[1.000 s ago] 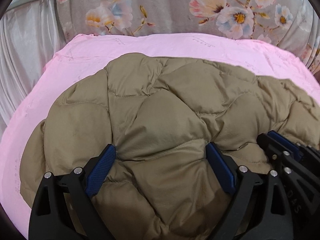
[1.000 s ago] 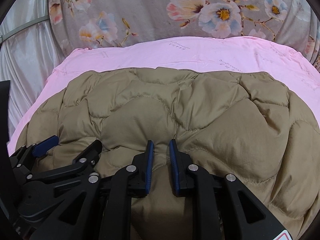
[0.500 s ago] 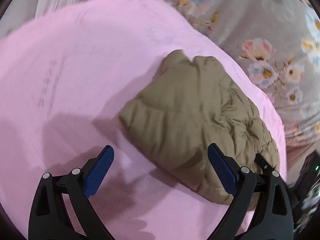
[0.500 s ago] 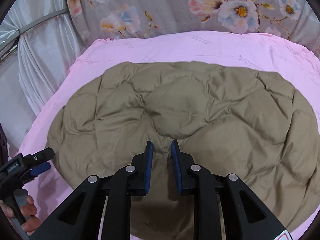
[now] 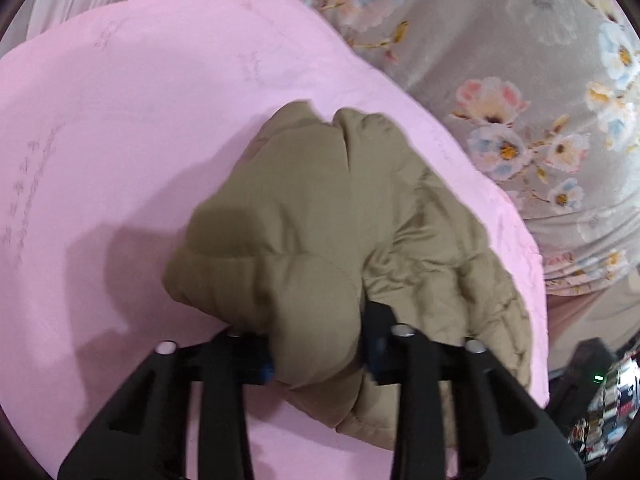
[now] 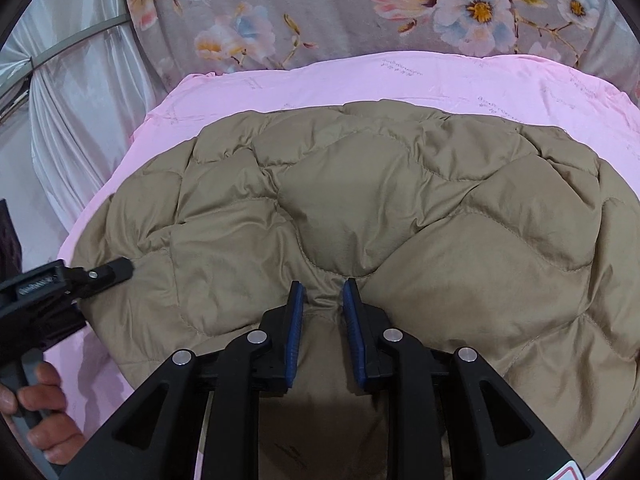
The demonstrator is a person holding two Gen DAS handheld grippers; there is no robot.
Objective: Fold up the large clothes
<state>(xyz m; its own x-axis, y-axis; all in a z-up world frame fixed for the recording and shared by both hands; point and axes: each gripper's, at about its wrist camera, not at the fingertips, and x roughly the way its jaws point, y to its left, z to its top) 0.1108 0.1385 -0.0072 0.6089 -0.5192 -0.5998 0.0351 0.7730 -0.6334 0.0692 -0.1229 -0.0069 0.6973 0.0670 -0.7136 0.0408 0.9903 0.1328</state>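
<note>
Left wrist view: we are closing the left gripper (image 5: 318,354) on the jacket (image 5: 320,216) edge, while the right gripper (image 6: 322,330), jaws easing apart, pinches its hem for folding.

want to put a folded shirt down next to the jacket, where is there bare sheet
Widest bare pink sheet lies beyond the left gripper, on the jacket's left end. A narrower strip runs between the jacket's far edge and the floral fabric. The near middle is crowded: the right gripper pinches the jacket there, and the left's jaws are closing on its corner.
</note>
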